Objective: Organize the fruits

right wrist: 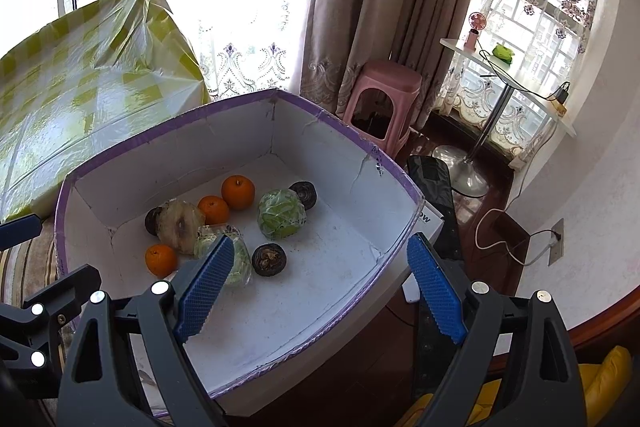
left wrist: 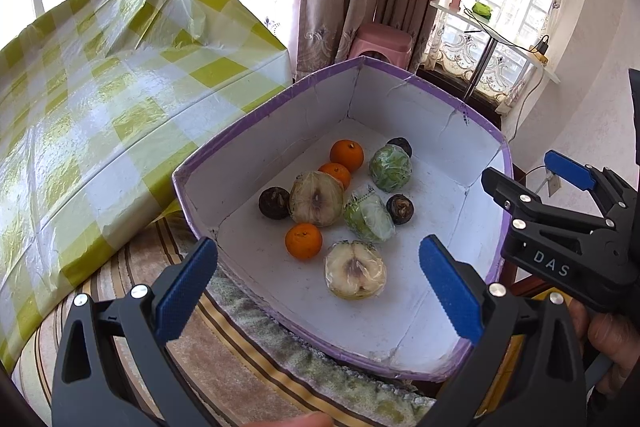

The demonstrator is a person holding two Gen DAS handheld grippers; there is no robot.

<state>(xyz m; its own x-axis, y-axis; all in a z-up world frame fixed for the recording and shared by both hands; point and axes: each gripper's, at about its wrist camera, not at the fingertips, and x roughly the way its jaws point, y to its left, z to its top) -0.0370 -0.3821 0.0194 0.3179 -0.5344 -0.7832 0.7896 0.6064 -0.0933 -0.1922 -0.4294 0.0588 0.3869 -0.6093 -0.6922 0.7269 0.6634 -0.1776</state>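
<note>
A white box with a purple rim (left wrist: 208,143) holds all the fruit. Three oranges (left wrist: 303,241) lie in it, along with three dark brown round fruits (left wrist: 274,202), two green wrapped pieces (left wrist: 390,167) and two pale wrapped cut halves (left wrist: 355,269). My left gripper (left wrist: 318,293) hangs open over the box's near side, above a pale half, holding nothing. My right gripper (right wrist: 320,289) is open and empty over the box's right near corner, one pad in front of a green piece (right wrist: 240,263). In the left wrist view it juts in beyond the box's right wall.
A table under a yellow-checked plastic cloth (left wrist: 100,87) stands left of the box. The box rests on a striped mat (left wrist: 224,339). A pink stool (right wrist: 380,99), a small white side table (right wrist: 508,79) and a wall socket with a cable (right wrist: 556,237) lie beyond.
</note>
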